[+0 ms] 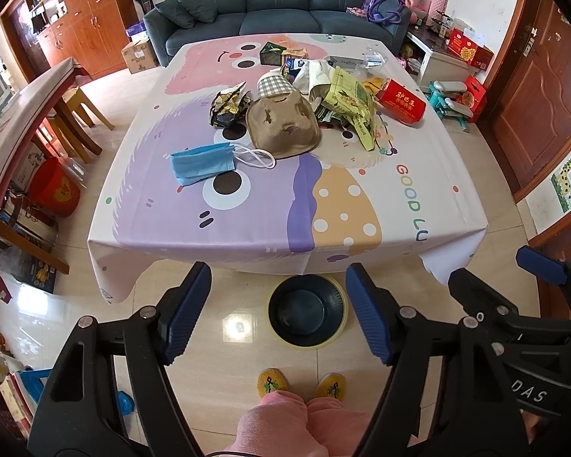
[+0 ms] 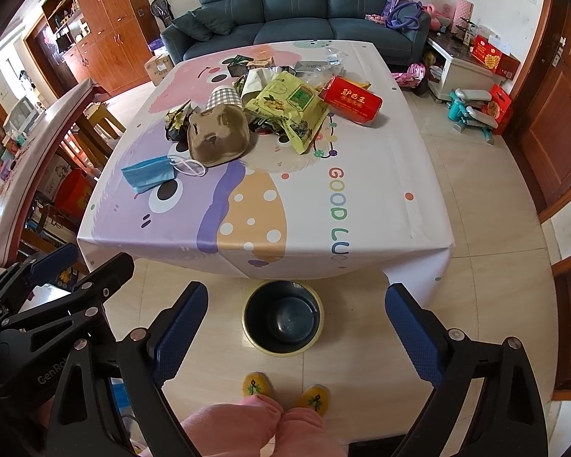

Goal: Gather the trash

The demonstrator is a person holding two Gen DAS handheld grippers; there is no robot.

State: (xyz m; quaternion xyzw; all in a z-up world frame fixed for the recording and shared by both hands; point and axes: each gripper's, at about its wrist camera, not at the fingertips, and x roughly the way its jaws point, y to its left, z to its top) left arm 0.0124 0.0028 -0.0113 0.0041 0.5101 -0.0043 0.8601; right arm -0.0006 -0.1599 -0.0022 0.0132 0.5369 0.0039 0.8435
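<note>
Trash lies on a table under a cartoon cloth [image 1: 418, 160] [image 2: 380, 175]. There is a blue face mask [image 1: 203, 162] [image 2: 148, 173], a brown pulp tray [image 1: 281, 125] [image 2: 217, 135], a crumpled dark wrapper [image 1: 228, 104], a checked paper cup [image 1: 274, 83], a yellow-green bag [image 1: 350, 103] [image 2: 289, 108] and a red box [image 1: 399, 101] [image 2: 352, 99]. A dark bin with a yellow rim [image 1: 306, 346] [image 2: 281, 352] stands on the floor before the table. My left gripper [image 1: 278, 312] [image 2: 82, 266] and right gripper [image 2: 299, 337] [image 1: 506, 278] hang open over the bin, short of the table edge, both holding nothing.
A person's pink trouser legs and yellow slippers [image 1: 270, 382] [image 2: 257, 382] are just behind the bin. A wooden table [image 1: 23, 114] and stools stand to the left, with a red bucket [image 1: 55, 186] beneath. A blue sofa [image 1: 278, 7] is beyond the table, and a white cabinet [image 1: 443, 63] and toys to the right.
</note>
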